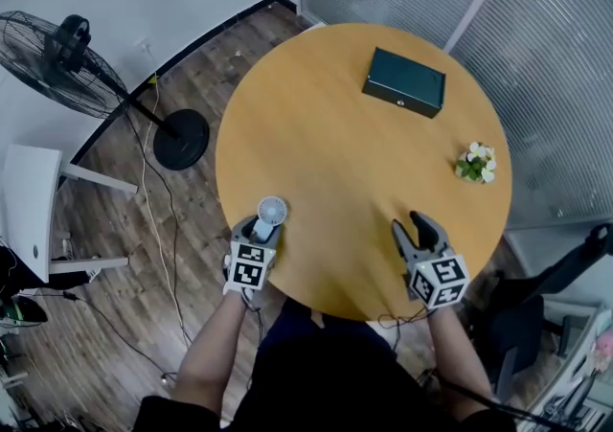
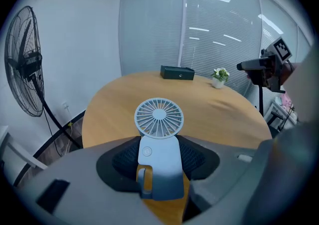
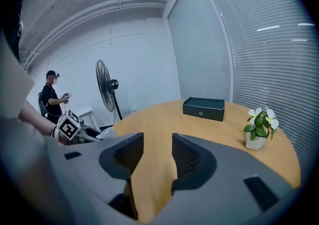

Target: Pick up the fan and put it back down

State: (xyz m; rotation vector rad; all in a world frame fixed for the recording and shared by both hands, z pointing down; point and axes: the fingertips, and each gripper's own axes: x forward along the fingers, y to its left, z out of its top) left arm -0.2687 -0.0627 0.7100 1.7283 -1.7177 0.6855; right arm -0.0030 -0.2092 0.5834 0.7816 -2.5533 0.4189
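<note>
— So, where's the fan (image 2: 159, 117)?
— Pinched by its handle in the left gripper (image 2: 160, 154), at the near edge of the table (image 1: 326, 162).
— And the right gripper (image 3: 152, 155)?
— Jaws spread, only bare wood between.

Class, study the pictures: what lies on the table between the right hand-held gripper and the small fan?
Nothing: in the head view, only bare tabletop separates the right hand-held gripper from the small fan.

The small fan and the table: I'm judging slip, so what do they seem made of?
The fan looks like pale matte moulded plastic: thin, even grille ribs. The table looks like wood or laminate, smooth satin: even honey colour, faint sheen.
</note>
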